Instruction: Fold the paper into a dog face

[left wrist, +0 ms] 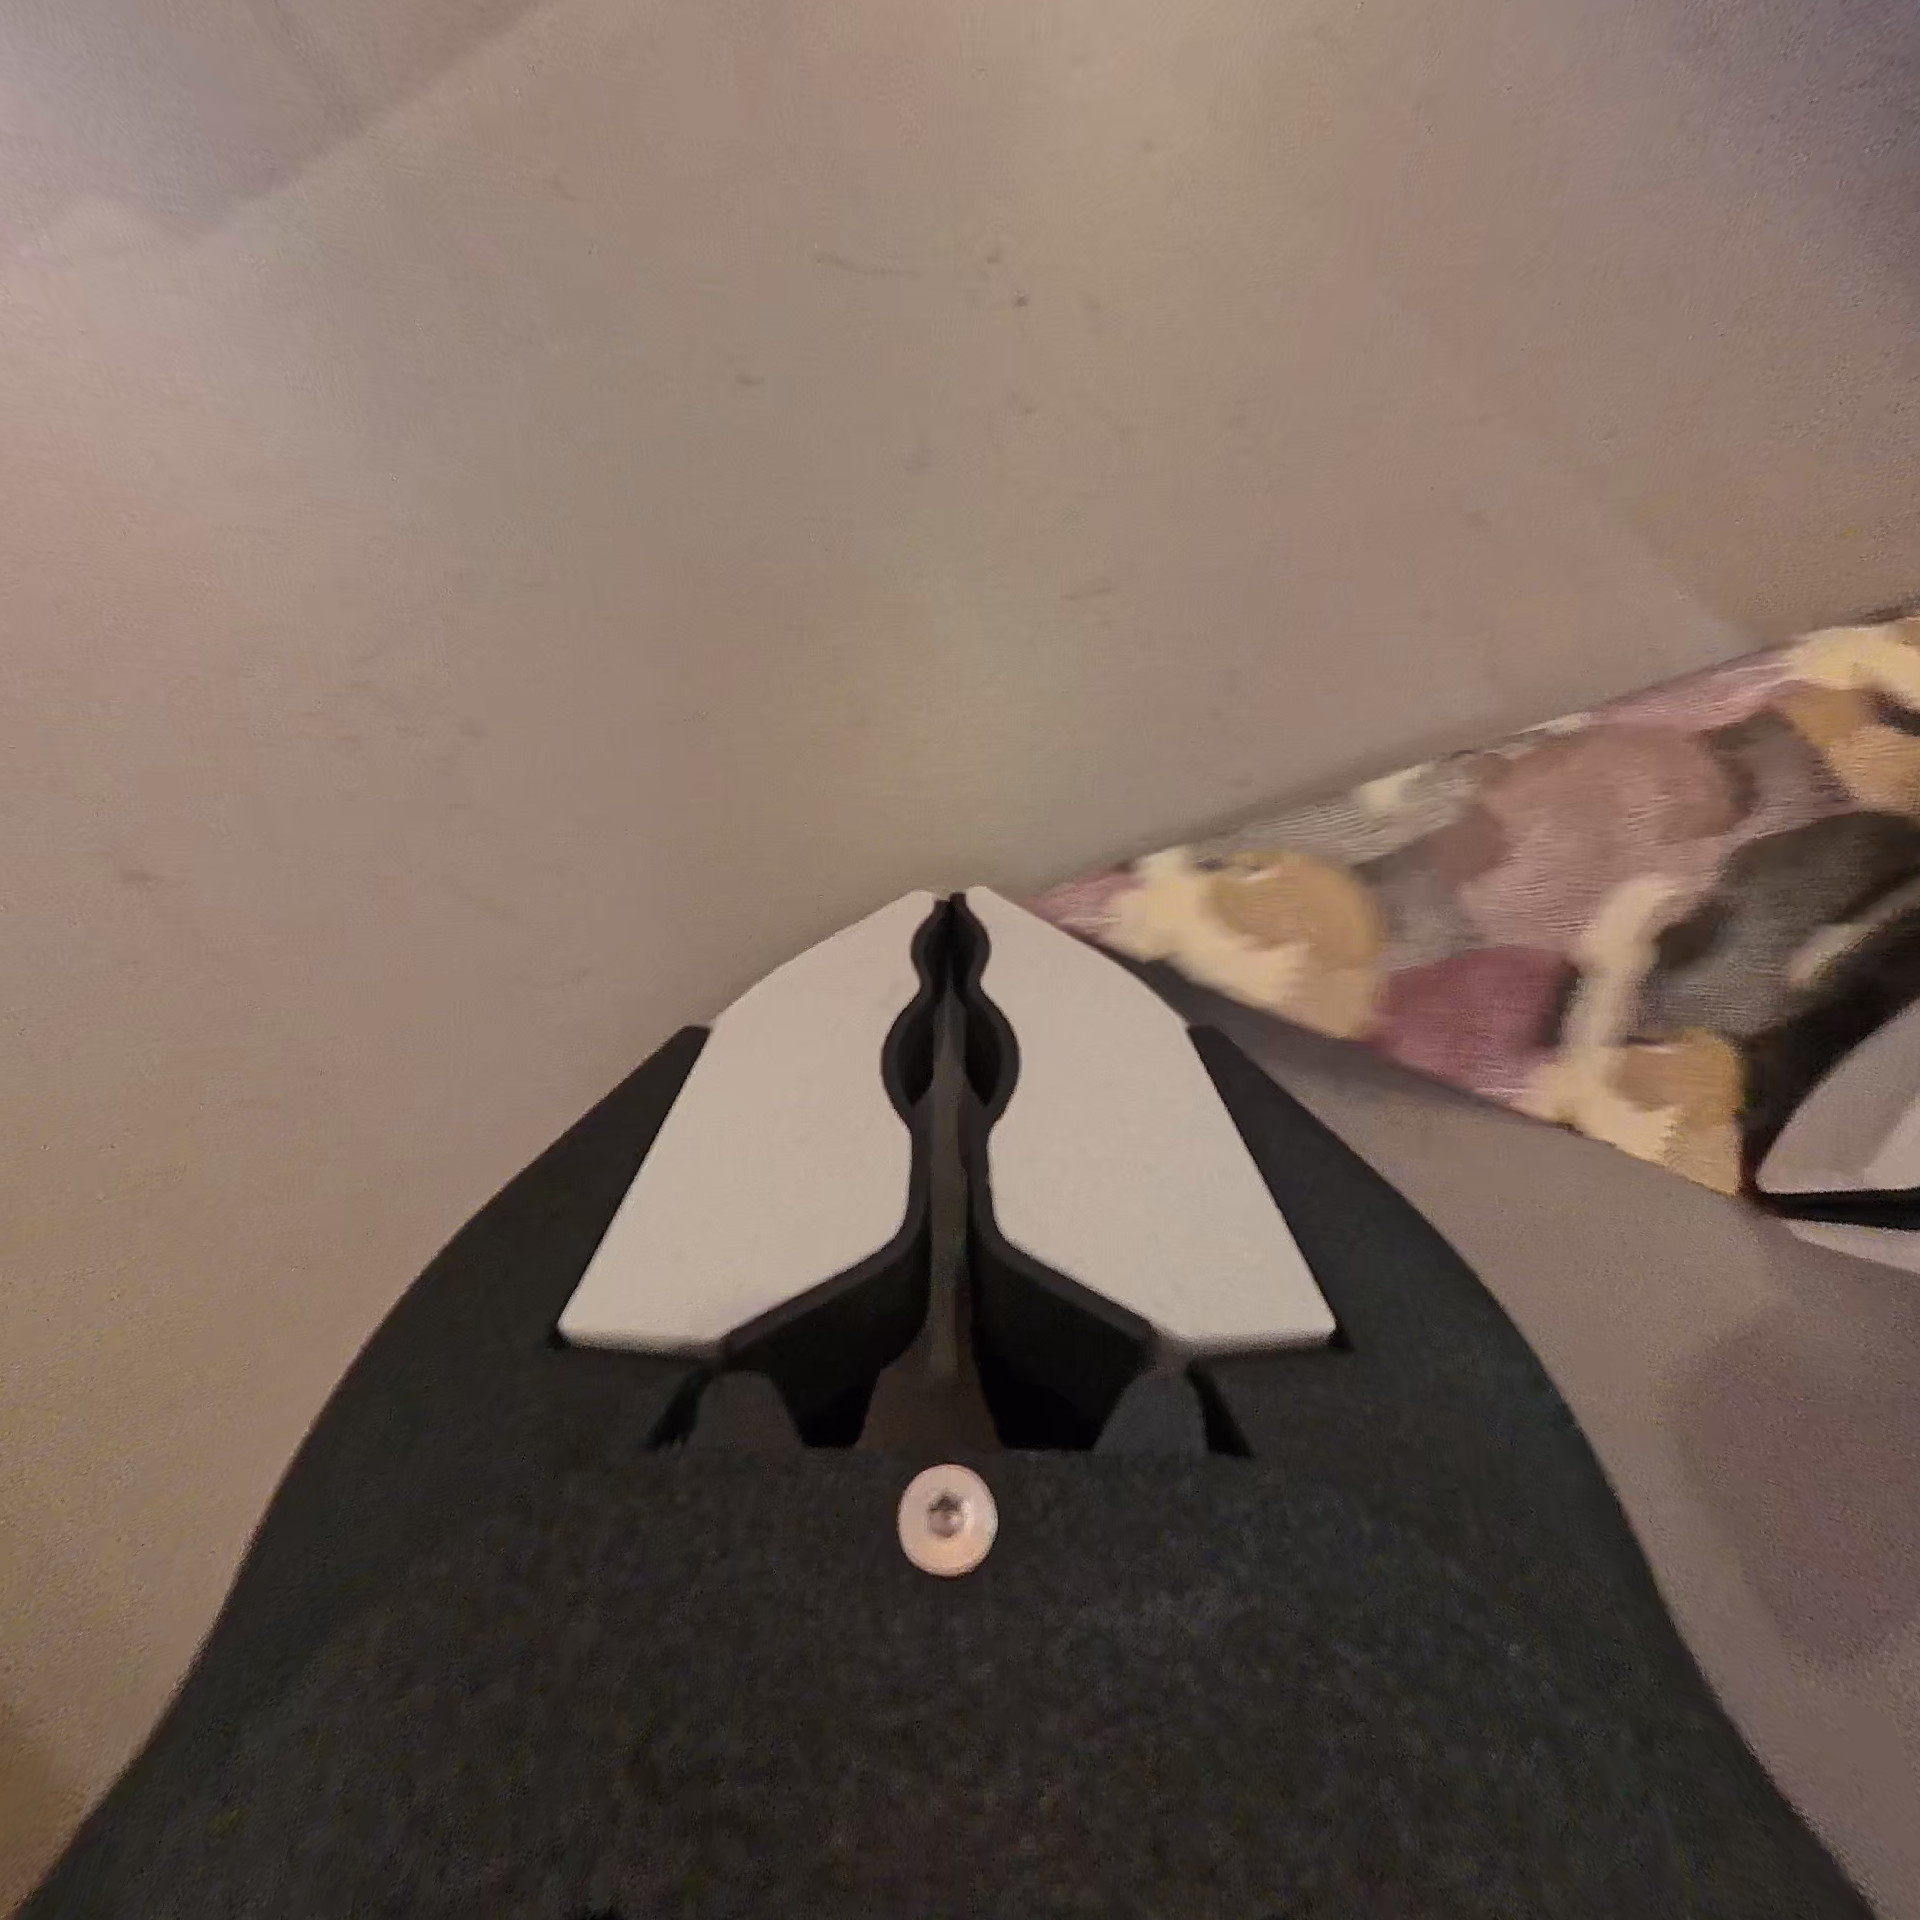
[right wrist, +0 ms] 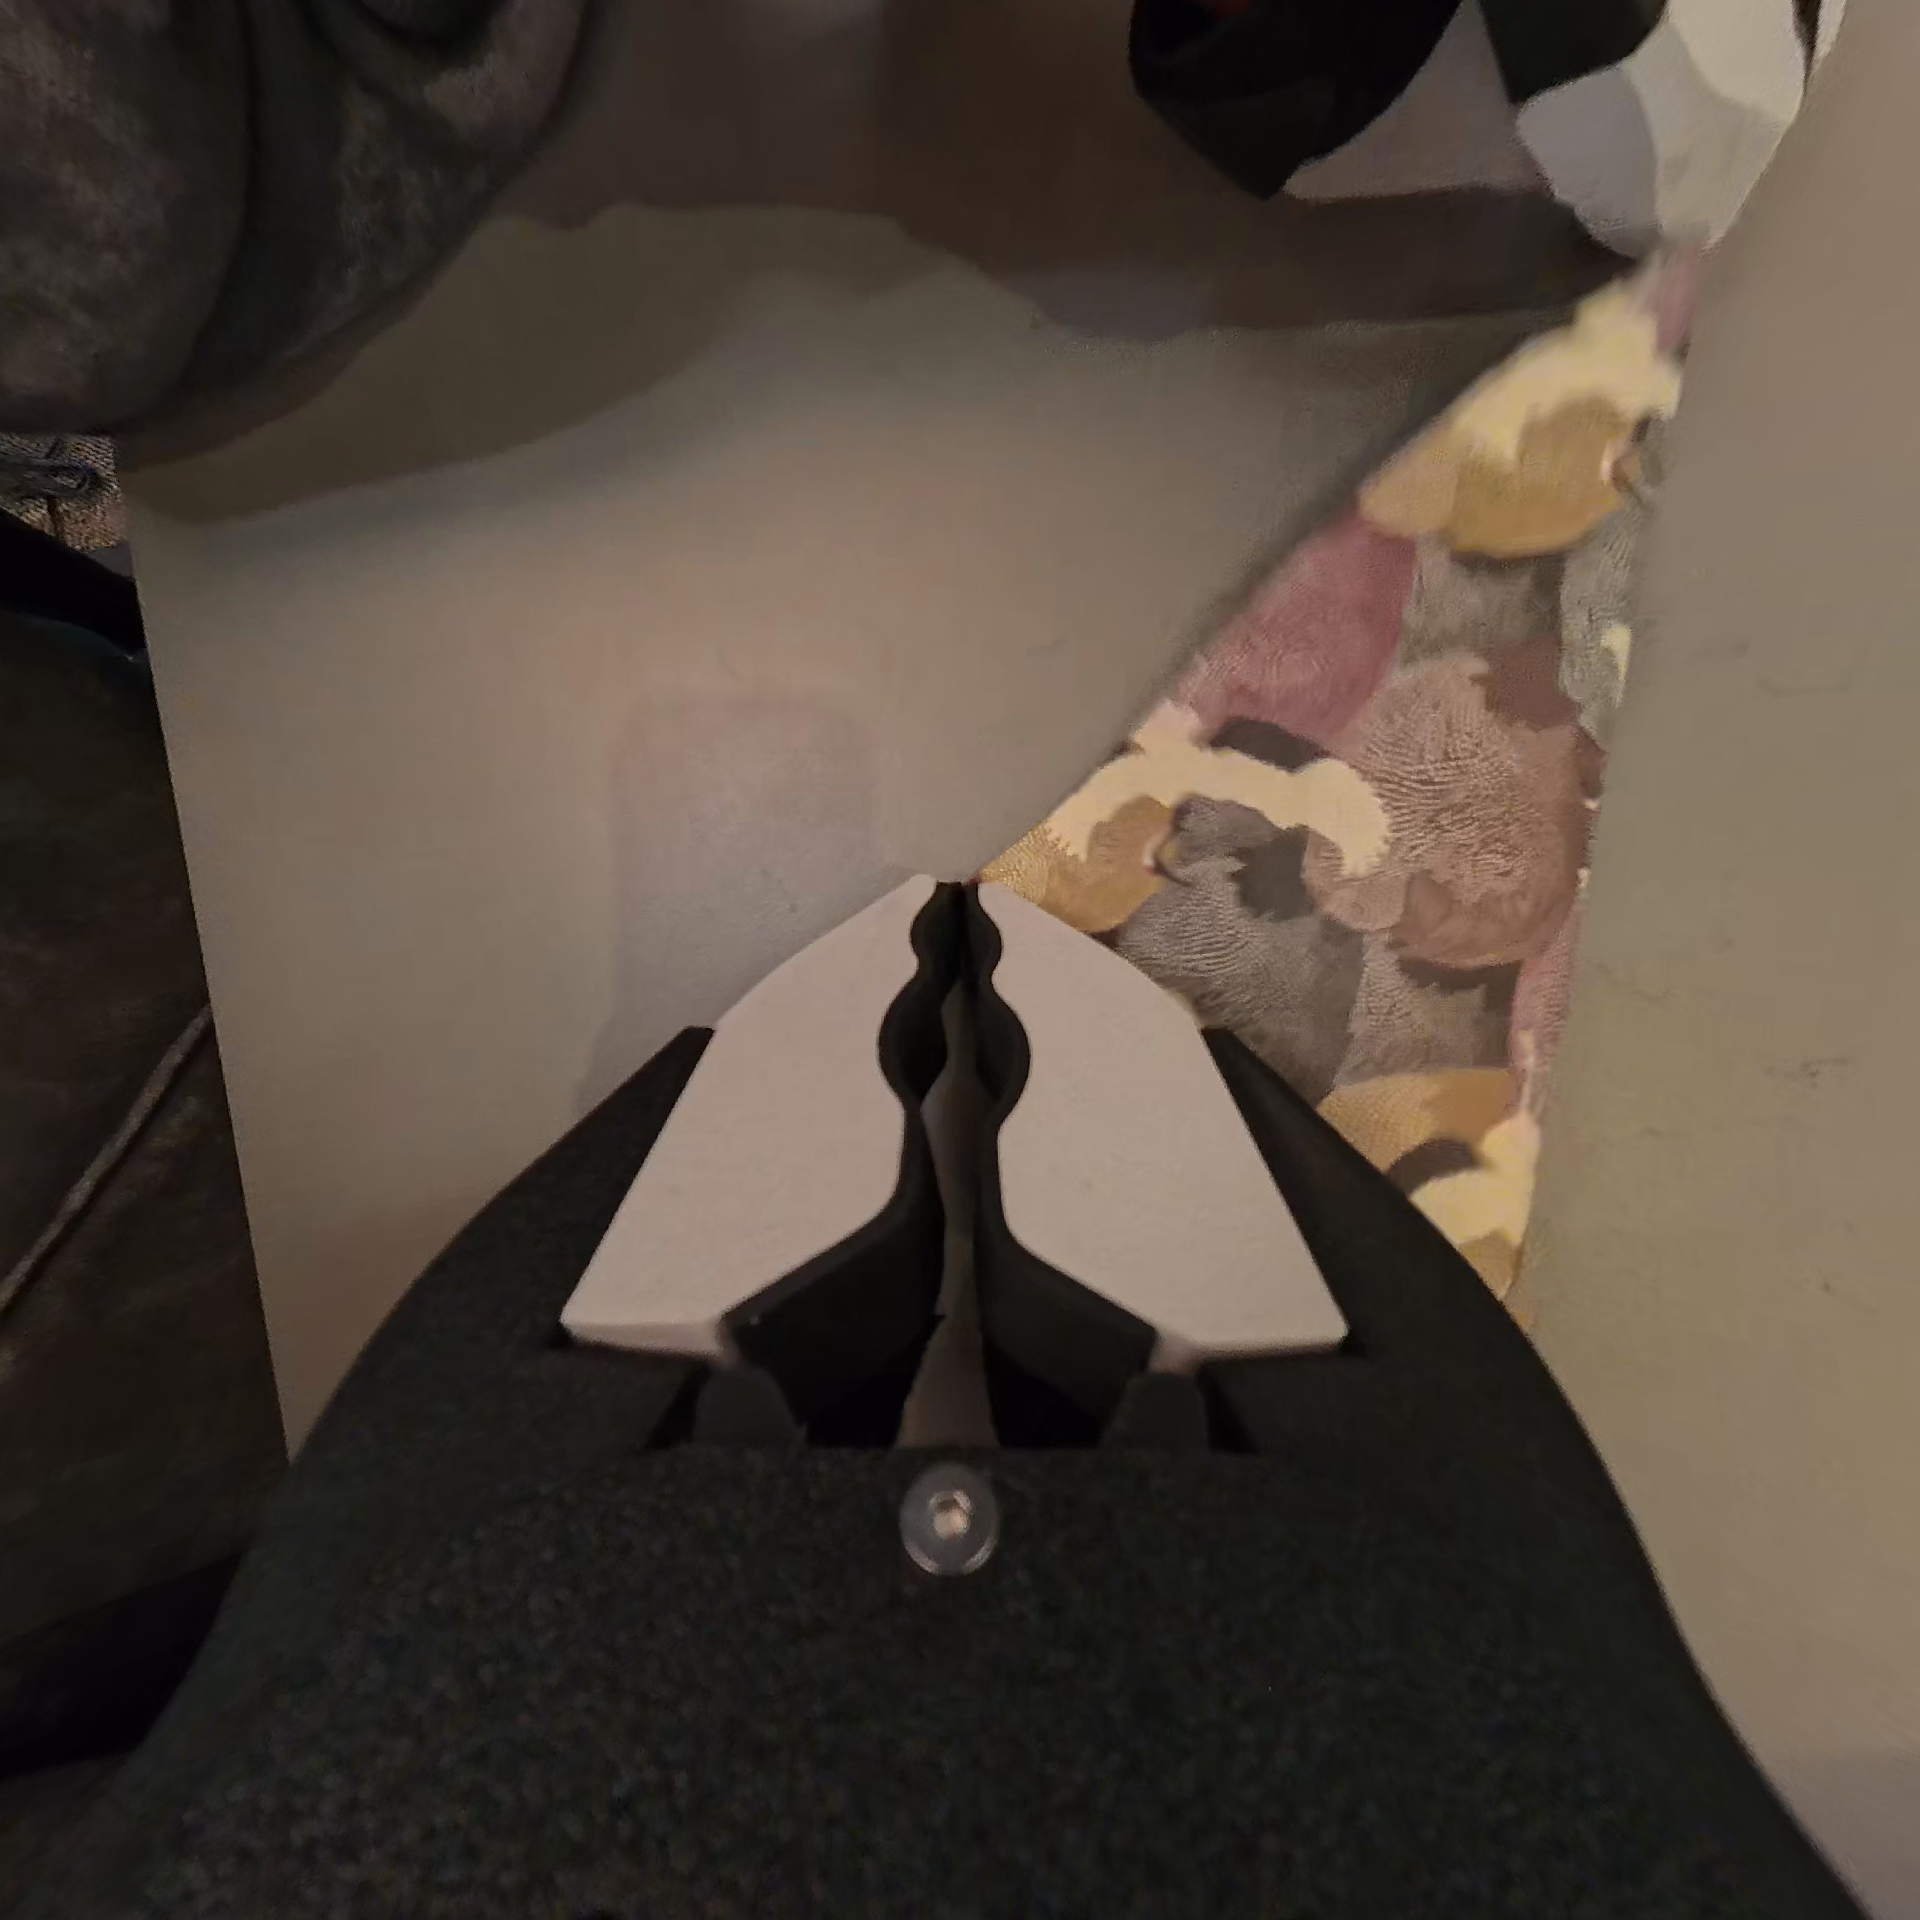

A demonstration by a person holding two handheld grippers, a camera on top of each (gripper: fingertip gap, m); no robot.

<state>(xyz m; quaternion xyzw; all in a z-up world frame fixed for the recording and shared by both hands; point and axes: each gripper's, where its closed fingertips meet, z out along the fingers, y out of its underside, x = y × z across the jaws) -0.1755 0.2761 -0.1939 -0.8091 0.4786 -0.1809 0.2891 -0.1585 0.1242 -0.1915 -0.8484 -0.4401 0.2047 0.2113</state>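
Pale grey-beige tabletop (left wrist: 727, 520) filled both wrist views, dim light, edges motion-smeared. Left gripper (left wrist: 953, 902): white fingers (left wrist: 821, 1132) were pressed together at the tips; a thin dark sliver ran down the seam, couldn't tell whether that was paper or just the finger lining. Right gripper (right wrist: 954, 885): same stance, white fingers (right wrist: 790, 1143) met at the tips, with a pale edge visible deep in the seam, so it probably pinched a sheet edge, not confirmed. The task's thing, a thin square paper with a purple, ochre and grey blotched print on one side and plain pale on the other (right wrist: 1455, 779), sat just beyond the right tips, lifted and partly turned over, its pale underside (right wrist: 675, 623) spreading left of the tip. From the left view the same printed band (left wrist: 1507, 914) ran off to the right from beside the left tips. Farther out: dark grey crumpled fabric (right wrist: 208, 208) upper left, dark object (right wrist: 1278, 94) and white crumpled material (right wrist: 1683, 125) upper right. Risks, as judgement: grips at the extreme tips were shallow, so the sheet could slip out mid-fold; uneven pull between the two sides would skew the crease or tear the paper; blur suggested speed, so corner alignment could drift.
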